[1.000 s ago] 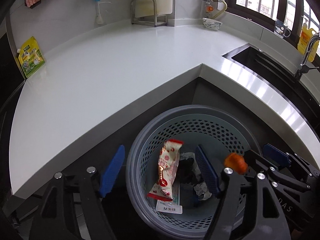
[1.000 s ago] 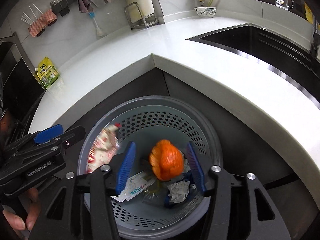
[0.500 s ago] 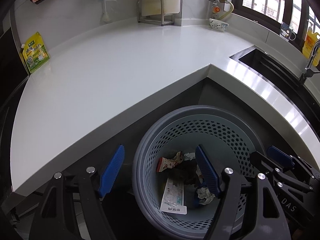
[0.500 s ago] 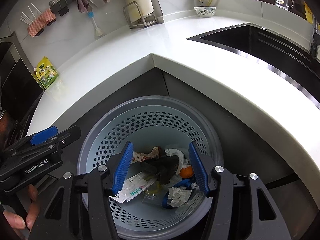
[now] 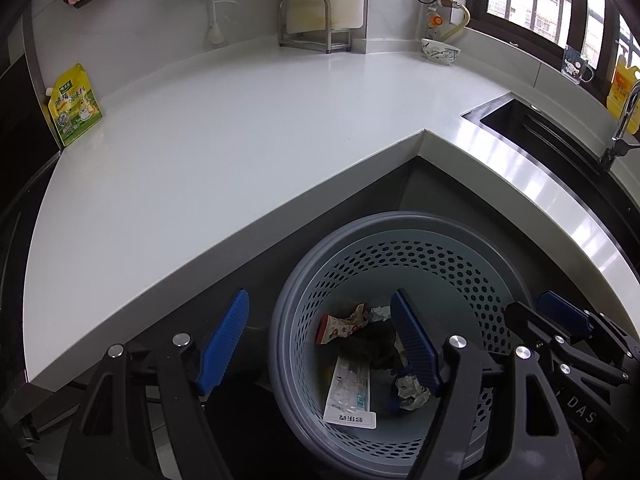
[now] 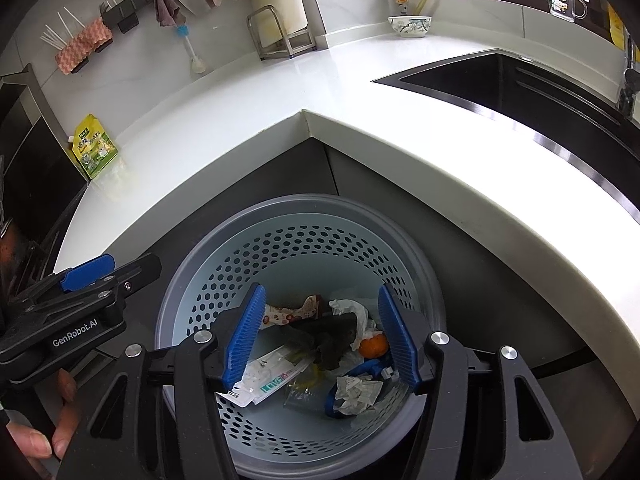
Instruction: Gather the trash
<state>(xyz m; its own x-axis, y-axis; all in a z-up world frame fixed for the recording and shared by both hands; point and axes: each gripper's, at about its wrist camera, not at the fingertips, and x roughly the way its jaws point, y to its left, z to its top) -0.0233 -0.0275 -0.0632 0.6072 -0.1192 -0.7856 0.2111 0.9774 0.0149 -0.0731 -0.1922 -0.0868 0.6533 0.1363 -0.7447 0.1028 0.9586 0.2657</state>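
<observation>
Both my grippers, left (image 5: 320,344) and right (image 6: 320,336), hang open and empty above the bin (image 6: 296,208), trash (image 6: 344,336) lying directly below.

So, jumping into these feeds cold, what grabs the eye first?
The perforated grey bin below the counter corner, with a heap at its bottom: an orange ball, a red printed wrapper, a white packet and crumpled paper. Both hand-held grippers, left and right, hang open and empty over it, beside the bare white counter.
</observation>
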